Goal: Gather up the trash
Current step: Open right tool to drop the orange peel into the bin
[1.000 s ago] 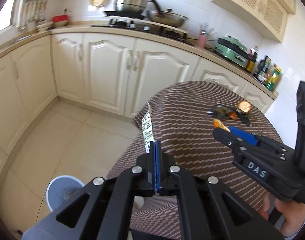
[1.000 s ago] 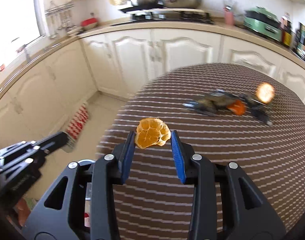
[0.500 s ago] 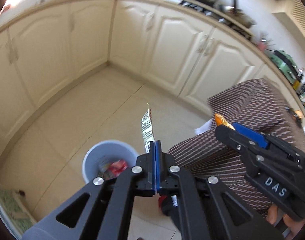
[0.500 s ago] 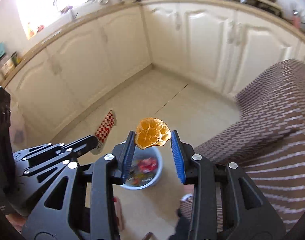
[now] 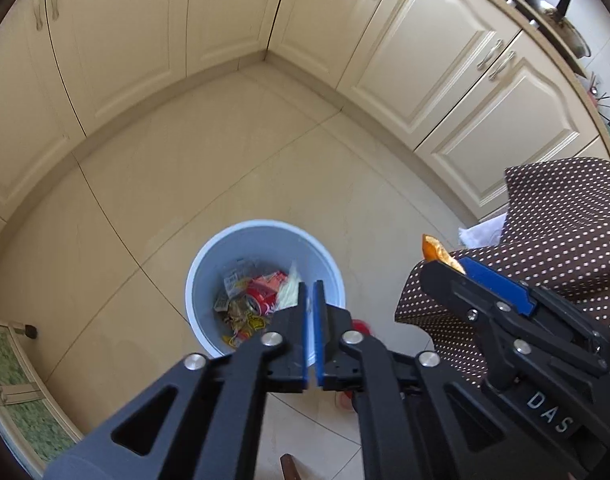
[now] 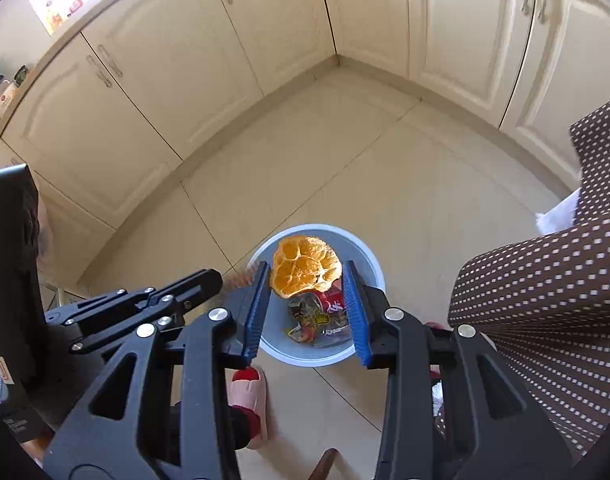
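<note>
While your left gripper (image 5: pixel 313 300) is opening over the bin (image 5: pixel 203 280), the wrapper it was pinching a second ago is gone from its jaws, likely dropped inside. Your right gripper (image 6: pixel 307 300) is still squeezing the orange peel (image 6: pixel 305 266) above the bin, waiting to drop next.

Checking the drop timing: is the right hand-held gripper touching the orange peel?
Touching. The right wrist view shows the orange peel wedged between the right hand-held gripper pads, above the bin.
</note>
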Demonstrator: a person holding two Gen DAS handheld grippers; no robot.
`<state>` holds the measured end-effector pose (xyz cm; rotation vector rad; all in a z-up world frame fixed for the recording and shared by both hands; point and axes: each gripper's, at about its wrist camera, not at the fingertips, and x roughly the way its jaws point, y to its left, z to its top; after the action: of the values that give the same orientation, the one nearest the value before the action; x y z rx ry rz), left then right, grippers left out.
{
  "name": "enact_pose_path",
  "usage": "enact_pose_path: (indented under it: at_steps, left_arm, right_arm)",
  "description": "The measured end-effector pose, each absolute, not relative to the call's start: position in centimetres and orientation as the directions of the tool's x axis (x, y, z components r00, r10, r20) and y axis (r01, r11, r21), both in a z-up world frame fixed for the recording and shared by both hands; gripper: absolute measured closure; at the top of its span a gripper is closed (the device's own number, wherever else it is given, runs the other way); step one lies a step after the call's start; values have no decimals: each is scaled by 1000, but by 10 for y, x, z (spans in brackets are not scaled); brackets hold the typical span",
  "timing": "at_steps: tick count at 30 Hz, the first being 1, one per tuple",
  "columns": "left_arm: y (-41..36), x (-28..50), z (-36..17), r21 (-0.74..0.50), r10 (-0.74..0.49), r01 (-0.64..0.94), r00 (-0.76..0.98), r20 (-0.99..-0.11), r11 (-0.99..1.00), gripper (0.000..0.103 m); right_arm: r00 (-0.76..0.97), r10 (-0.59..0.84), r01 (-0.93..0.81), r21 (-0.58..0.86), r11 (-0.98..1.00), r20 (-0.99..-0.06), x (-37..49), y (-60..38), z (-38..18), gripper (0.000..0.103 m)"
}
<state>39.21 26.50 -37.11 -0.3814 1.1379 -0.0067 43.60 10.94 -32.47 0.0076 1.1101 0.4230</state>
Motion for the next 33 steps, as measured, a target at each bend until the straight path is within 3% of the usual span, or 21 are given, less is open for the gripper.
enact_pose_path:
  at_steps: [1,4,33]
  left_arm:
    - [266,395,-374,-291,-185,-203,422,-888,935,76]
    - [274,395,-378,-295,-179,-215,433,-883,931,66]
    - [292,388,-378,-302,-160,-271,444,-882,914,64]
  right_arm:
    - [369,332,-323,215,922,-868,438,112,-329,67]
    - [353,330,-307,225,925,-876,445,113,-337,67]
    - [383,333,-299,225,927,-862,460,137,-338,64]
